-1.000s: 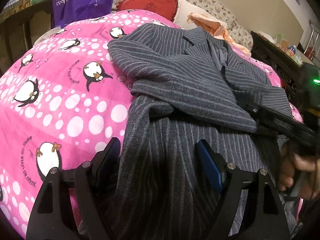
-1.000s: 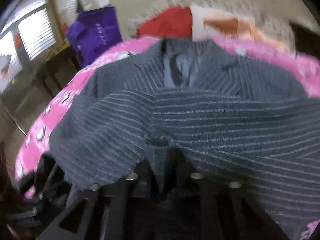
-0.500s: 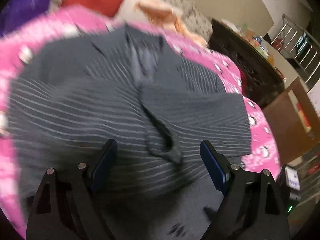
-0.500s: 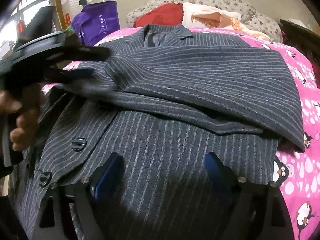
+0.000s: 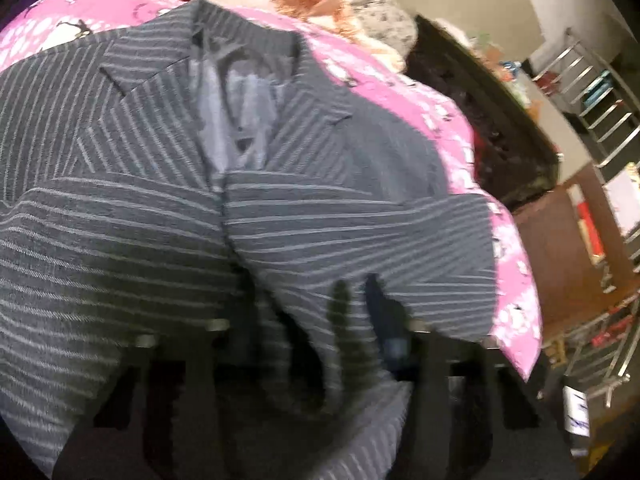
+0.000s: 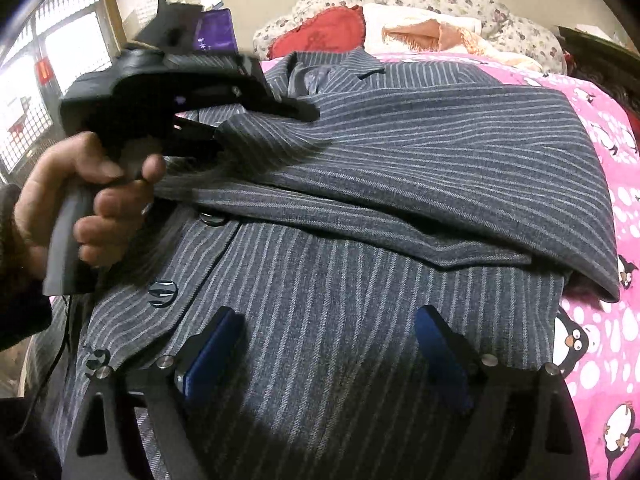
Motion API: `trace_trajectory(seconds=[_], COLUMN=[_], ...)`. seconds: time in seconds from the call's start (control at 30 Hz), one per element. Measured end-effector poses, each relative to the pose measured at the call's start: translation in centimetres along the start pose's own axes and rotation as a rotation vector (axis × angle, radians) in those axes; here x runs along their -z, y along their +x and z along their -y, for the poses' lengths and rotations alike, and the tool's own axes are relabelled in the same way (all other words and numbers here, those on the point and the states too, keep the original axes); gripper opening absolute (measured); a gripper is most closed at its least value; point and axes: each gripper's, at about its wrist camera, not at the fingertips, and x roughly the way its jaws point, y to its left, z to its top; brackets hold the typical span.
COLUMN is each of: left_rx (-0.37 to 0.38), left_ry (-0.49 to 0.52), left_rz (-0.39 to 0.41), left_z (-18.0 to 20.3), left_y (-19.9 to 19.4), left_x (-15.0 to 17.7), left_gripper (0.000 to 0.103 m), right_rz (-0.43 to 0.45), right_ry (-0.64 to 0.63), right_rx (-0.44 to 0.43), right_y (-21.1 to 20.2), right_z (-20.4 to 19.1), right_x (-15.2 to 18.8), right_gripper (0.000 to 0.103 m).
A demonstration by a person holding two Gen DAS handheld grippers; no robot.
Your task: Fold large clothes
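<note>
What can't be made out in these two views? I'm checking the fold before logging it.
- Left gripper, left wrist view: motion blur smears the closing jaws, so their hold on the jacket is unclear.
- Jacket hem, right wrist view: cut off by the bottom edge behind the open right gripper.
- Sleeve end, right wrist view: hidden behind the left gripper and hand.

Jacket (image 6: 400, 168) on quilt (image 6: 600, 216), sleeve (image 6: 460, 160) across its front, pillows (image 6: 400, 8) behind.
</note>
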Motion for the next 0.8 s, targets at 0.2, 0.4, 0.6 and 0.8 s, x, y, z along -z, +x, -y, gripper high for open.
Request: trace_trajectory(seconds=[0.2, 0.4, 0.6, 0.8], left_rx=[0.005, 0.133, -0.028, -0.19], left_ry=[0.046, 0.123, 0.041, -0.107], left_rz=[0.095, 0.279, 0.34, 0.14], left_z=[2.5, 6.1, -1.2, -10.0], left_y=[-3.9, -15.2, -20.0, -11.8], left_x=[1.2, 0.6, 0.5, 2.8], left_gripper=[0.006, 0.006, 0.006, 0.007], right_rz=[0.005, -0.004, -0.005, -0.009], right_ry=[0.029, 0.007, 0.005, 0.004], right_rx=[-0.037, -0.008, -0.006, -0.007], right_y=[0.0, 0.2, 0.3, 0.3], right_z=[0.7, 0.2, 0.1, 0.1], right_x=[-0.2, -0.2, -0.2, -0.1], right_gripper=[0.09, 0.09, 0.09, 0.091])
